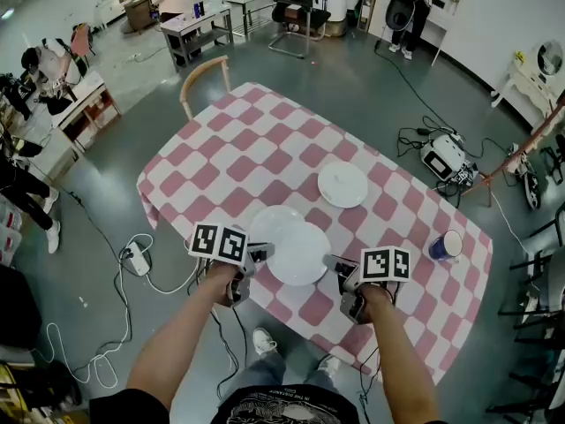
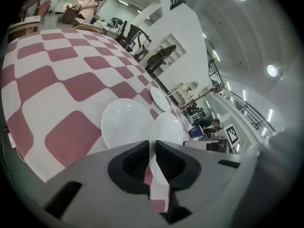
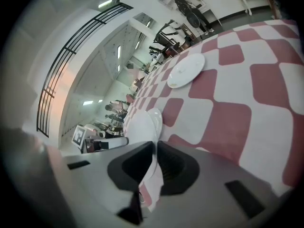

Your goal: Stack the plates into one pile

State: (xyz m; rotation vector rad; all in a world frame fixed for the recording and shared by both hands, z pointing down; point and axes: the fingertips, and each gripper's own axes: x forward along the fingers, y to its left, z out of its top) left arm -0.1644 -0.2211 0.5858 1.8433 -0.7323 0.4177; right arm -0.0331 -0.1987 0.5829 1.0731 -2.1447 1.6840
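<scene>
Hand-held grippers (image 1: 263, 253) (image 1: 333, 262) — both on one plate (image 1: 298, 254)

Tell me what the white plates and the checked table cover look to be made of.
Front plate and far plate: probably glazed ceramic, possibly melamine. They are plain white and smooth, with soft glossy highlights. Table cover: looks like thin cloth or vinyl with a matt finish and pink-and-white checks. It hangs limply over the edges.
</scene>
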